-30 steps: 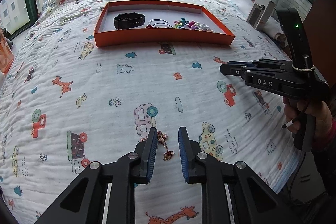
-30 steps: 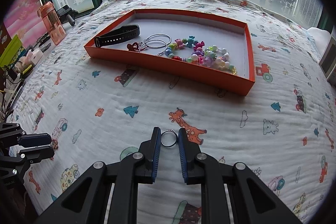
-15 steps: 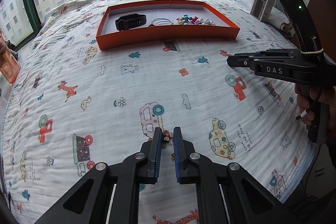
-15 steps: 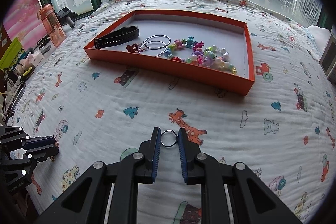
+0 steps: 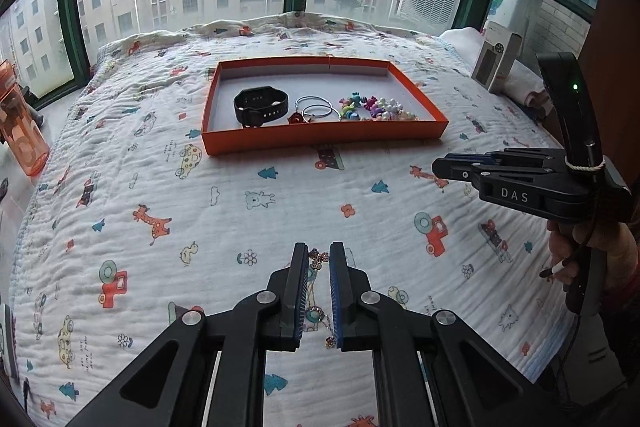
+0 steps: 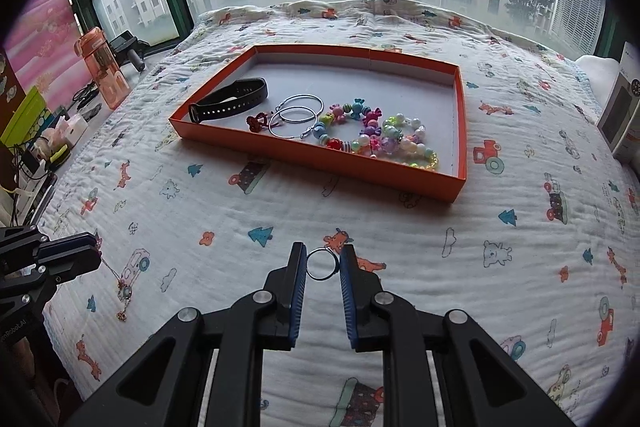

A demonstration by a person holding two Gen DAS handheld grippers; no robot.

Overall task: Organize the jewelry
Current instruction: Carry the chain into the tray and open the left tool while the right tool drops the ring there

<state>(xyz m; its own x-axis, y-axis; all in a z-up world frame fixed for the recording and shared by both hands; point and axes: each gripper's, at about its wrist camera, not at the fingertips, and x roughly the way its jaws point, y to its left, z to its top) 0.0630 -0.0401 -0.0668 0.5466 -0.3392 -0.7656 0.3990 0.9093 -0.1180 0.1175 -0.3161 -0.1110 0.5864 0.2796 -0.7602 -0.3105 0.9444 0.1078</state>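
My left gripper (image 5: 319, 259) is shut on a thin gold necklace (image 5: 316, 261) with small pendants. The necklace hangs below the jaws above the quilt, and it also shows in the right wrist view (image 6: 122, 287). My right gripper (image 6: 323, 261) is shut on a small silver ring (image 6: 322, 264) and holds it above the quilt. An orange tray (image 5: 320, 137) lies farther back. It holds a black watch band (image 5: 260, 103), two hoop earrings (image 5: 316, 107) and coloured bead bracelets (image 5: 376, 107). The right gripper also shows in the left wrist view (image 5: 440, 167).
The bed is covered with a white cartoon-print quilt (image 5: 200, 207). An orange water bottle (image 6: 102, 67) and clutter stand off the left side. A white box (image 5: 498, 61) stands at the back right. Windows run behind the bed.
My left gripper closed on the necklace and lifted it off the quilt, so it now dangles. The right gripper kept holding the ring and rose slightly.
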